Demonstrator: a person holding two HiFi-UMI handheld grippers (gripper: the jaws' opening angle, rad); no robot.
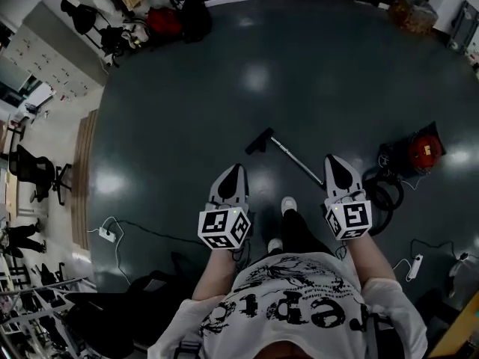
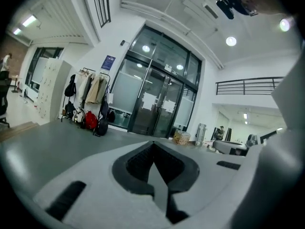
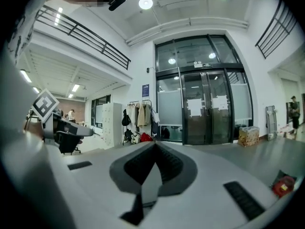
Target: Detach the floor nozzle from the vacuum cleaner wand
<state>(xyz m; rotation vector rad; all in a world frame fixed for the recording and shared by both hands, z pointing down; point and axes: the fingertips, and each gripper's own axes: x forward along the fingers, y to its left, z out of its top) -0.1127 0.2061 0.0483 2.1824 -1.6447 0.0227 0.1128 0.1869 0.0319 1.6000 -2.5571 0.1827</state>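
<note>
White T-shirt [image 1: 299, 305], black print — pale grey left claw [image 1: 235, 169], right claw [image 1: 334, 160], black-and-white marker cubes [image 1: 224, 229].

A black floor nozzle [image 1: 260, 141] on a thin silver wand [image 1: 296, 161] lies at twelve o'clock, beyond the white left gripper [image 1: 234, 171] and right gripper [image 1: 335, 161]. A red canister vacuum [image 1: 424, 149] sits at three o'clock.

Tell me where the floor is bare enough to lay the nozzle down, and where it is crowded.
The widest bare floor lies beyond the floor nozzle, up to the bags by the far wall. Another free patch lies left of the wand. Crowded: the right side, around the red vacuum cleaner and its hose.
</note>
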